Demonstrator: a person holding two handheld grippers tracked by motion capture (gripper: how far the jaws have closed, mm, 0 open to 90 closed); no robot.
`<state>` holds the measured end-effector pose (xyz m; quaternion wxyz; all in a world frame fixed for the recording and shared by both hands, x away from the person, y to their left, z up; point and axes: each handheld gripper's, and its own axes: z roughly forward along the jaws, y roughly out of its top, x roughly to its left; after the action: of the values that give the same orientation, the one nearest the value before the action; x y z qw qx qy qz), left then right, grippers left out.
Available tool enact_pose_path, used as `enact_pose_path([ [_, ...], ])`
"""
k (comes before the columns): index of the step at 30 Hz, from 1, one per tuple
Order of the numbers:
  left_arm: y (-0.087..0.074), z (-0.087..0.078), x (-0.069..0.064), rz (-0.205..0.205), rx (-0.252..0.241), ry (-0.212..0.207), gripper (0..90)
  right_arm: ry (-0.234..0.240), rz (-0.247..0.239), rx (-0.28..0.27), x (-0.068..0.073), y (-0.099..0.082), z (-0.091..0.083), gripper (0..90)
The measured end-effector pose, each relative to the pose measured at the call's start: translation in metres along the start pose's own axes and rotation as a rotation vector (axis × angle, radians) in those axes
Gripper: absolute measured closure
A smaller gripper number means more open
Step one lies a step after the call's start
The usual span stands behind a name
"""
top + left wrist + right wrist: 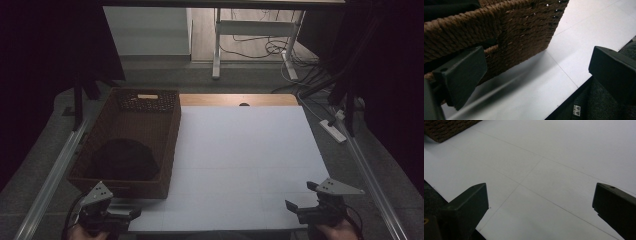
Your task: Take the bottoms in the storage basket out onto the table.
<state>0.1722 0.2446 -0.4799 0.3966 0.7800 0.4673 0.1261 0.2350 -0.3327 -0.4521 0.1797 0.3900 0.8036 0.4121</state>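
Left gripper (112, 212) is seen at the near left corner of the worktop (240, 165), held in a hand at the bottom edge of the high view, just beside the near wall of the woven basket (127, 187). Its fingers (461, 75) are spread wide — nothing is gripped between them. In the left gripper view, the basket's rope-weave corner is seen close ahead, with one finger in front of the weave; contact cannot be told.

Right gripper (302, 197) is held at the near right of the worktop, well apart from the basket. Its fingers (466, 207) are also spread wide, with bare white sheet seen between them and nothing held.

The basket is placed along the left side of the white worktop surface, long side running away from the person. A dark rounded item (125, 160) — possibly cloth, too dim to identify — is seen lying inside, toward the near end. A small pale label (148, 96) is seen on the far wall's rim.

Faint grid lines are visible on the white sheet in the right gripper view.
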Motion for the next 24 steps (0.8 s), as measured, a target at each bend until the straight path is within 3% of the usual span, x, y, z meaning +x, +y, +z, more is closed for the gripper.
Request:
enact_pose_path([
  [8, 0.0002, -0.0013, -0.0021, 0.021, -0.014, -0.027, 0.0, 0.002, -0.006, 0.008, 0.0004, 0.0002, 0.0006, 0.8],
  [16, 0.0061, -0.0066, -0.0048, 0.045, -0.030, -0.027, 0.0, 0.006, -0.014, 0.014, 0.0010, 0.0003, 0.0015, 0.8],
  [24, 0.0087, -0.0088, -0.0013, 0.047, -0.041, -0.052, 0.0, 0.009, -0.021, 0.022, 0.0014, 0.0005, 0.0021, 0.8],
])
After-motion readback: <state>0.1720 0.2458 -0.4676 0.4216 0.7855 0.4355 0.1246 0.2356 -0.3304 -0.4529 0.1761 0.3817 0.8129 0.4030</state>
